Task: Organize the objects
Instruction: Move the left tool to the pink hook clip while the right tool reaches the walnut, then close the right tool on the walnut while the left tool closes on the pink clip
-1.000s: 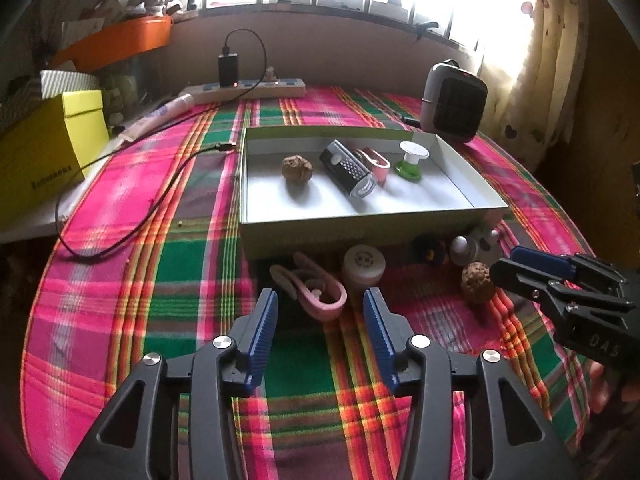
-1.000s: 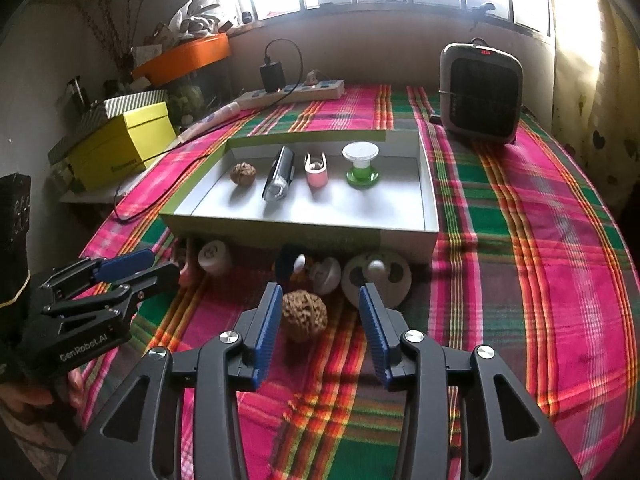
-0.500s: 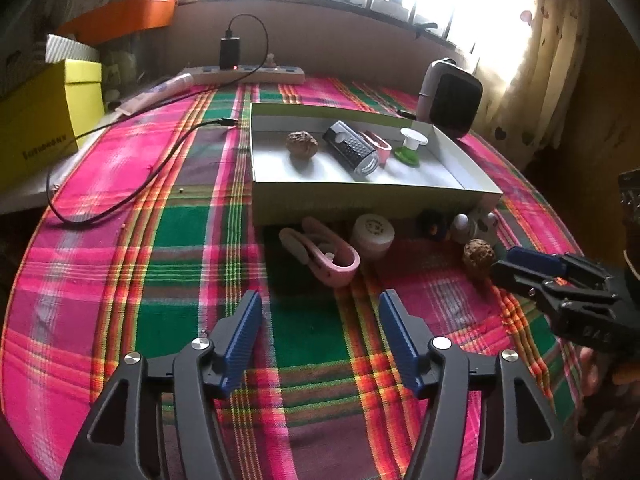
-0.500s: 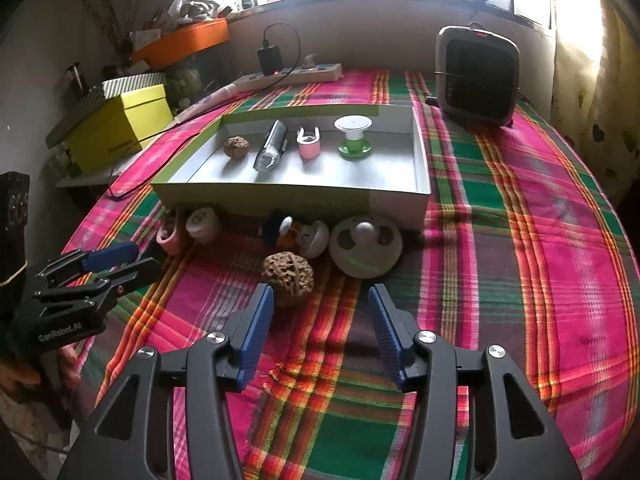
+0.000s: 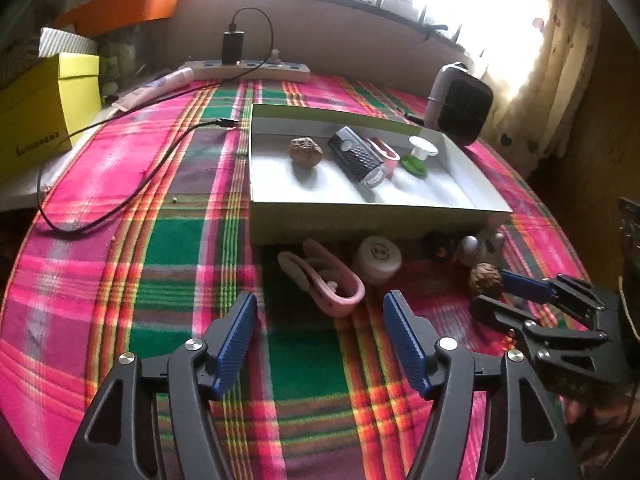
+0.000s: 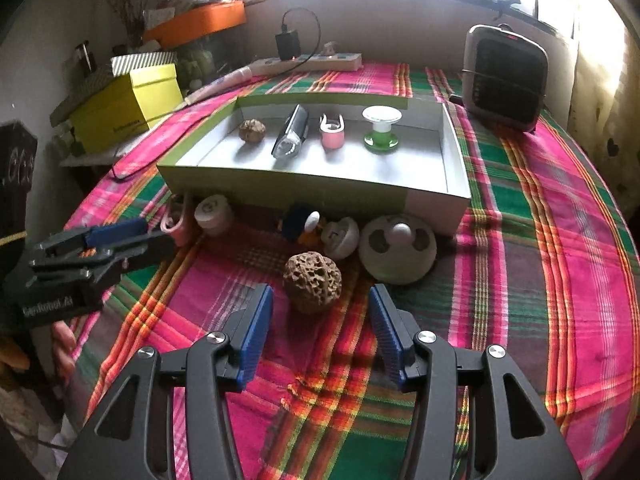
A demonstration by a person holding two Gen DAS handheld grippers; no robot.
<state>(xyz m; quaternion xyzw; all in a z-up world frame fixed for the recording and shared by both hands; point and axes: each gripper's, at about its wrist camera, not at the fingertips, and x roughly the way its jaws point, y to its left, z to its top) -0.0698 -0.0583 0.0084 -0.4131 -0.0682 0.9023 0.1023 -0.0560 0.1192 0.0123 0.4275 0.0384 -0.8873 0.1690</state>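
The walnut (image 6: 312,282) should be straddled squarely by the right gripper (image 6: 321,334), which should be lowered until the pads flank its widest part before closing, since a round, pitted shell may roll. Its jaws have just been opening and now stand moderately apart, empty, the walnut just ahead of the tips, near the tray (image 6: 280,188). The left gripper (image 5: 320,338), just opened wide and empty, sits just short of the pink clip (image 5: 332,286).

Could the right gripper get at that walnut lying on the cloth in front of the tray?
Probably yes. The walnut lies on the tablecloth just ahead of the right gripper, whose fingers stand open, wider than the nut, with nothing between. The round white toy beside it sits close but apart.
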